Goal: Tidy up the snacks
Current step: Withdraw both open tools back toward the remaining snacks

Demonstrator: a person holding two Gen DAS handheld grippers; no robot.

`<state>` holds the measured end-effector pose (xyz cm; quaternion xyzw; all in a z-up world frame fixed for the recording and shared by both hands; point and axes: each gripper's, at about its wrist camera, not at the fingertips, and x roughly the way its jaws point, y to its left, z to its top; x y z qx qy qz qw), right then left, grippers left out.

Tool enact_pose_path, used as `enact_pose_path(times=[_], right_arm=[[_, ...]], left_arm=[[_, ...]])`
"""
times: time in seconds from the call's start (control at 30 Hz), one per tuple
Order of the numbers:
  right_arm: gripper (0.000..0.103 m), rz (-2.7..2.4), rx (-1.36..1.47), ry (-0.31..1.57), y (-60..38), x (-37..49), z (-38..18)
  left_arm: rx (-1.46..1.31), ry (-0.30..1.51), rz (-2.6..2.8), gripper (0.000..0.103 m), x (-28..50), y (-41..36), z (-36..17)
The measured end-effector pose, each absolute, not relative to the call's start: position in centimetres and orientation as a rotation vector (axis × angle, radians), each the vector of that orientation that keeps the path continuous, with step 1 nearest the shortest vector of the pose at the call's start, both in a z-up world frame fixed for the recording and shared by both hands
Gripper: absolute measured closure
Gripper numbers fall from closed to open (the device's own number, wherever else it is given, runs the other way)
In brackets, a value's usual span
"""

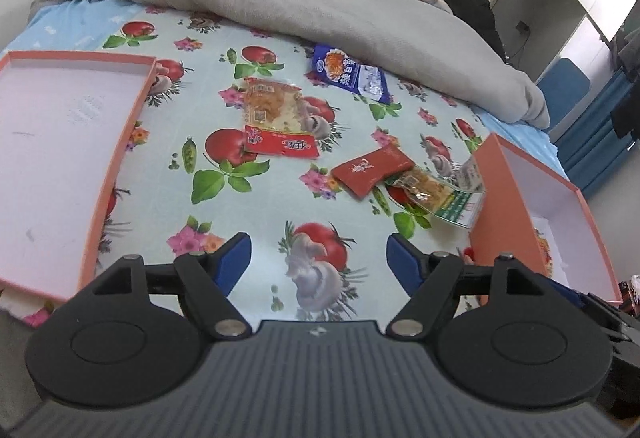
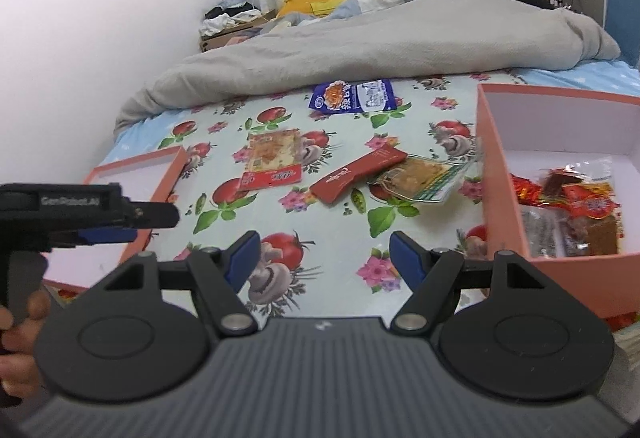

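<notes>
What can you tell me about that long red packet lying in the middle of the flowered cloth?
The long red snack packet is a flat, glossy rectangular pouch with pale cursive lettering along it. It lies slantwise on the flowered cloth, apparently sealed, between the two orange boxes. Its far end overlaps a clear packet with a green-and-white edge. Neither gripper touches it.
</notes>
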<state>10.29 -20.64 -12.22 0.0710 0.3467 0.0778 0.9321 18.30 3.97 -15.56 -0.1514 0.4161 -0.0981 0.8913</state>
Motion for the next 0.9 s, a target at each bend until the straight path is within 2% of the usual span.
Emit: enact_pose_path(times=[0.2, 0.4, 0.9], right_arm=[[0.030, 0.155, 0.134, 0.736, -19.6, 13.3, -14.5], [0.030, 0.119, 0.155, 0.756, -18.9, 16.9, -16.8], [0.032, 0.085, 0.192, 0.809, -17.9, 26.8, -21.9]], left_arm=[[-0.297, 0.884, -0.212, 0.024, 23.0, 4.1, -18.3], [-0.296, 0.918, -0.209, 0.018, 28.1, 4.8, -21.2], [-0.271, 1.047, -0.163, 0.018, 40.6, 4.3, -26.9]])
